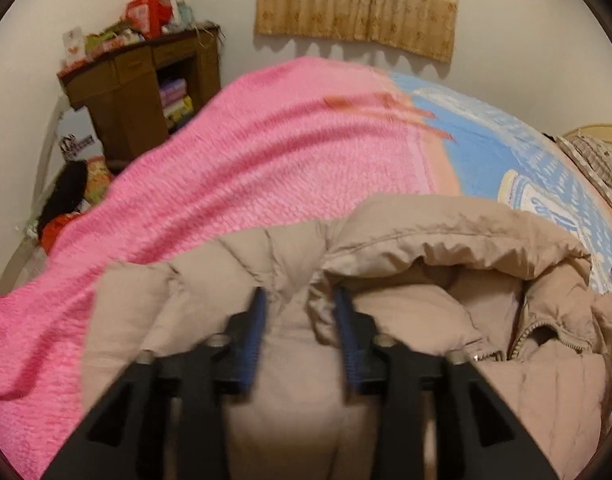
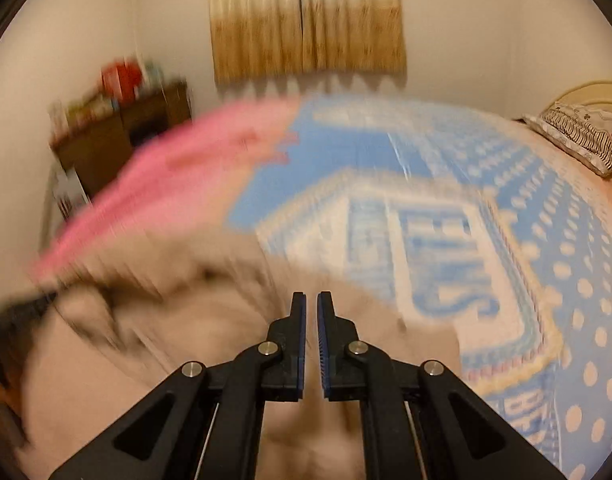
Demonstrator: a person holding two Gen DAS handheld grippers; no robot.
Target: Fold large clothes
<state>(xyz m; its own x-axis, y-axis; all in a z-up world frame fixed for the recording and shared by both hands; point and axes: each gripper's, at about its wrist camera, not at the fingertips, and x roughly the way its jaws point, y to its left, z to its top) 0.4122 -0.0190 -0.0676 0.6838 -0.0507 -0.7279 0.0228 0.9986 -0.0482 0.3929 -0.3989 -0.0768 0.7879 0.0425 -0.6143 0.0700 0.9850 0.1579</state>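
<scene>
The left gripper (image 1: 299,300) has its jaws apart around a puffy fold of the beige padded jacket (image 1: 446,308). The right gripper (image 2: 311,304), nearly closed, holds nothing above the same jacket, which lies on the near bed, pink blanket (image 1: 245,168) far left, blue bedspread (image 2: 486,216) right.

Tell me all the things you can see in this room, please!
puffy jacket: one, beige, on the bed, nearest the cameras
pink blanket: one, bright pink, on the bed's left part, beyond the jacket
bed cover: one, blue with cream dots and lettering, spread over the bed
pillow: one, pale with dark stripes, far right by the headboard
cabinet: one, brown wood, far left corner, clutter on top
curtain: one, tan and cream, on the back wall
left gripper: black, blue pads, open around a jacket fold
right gripper: black, blue pads, nearly closed, over the jacket; grip unclear
</scene>
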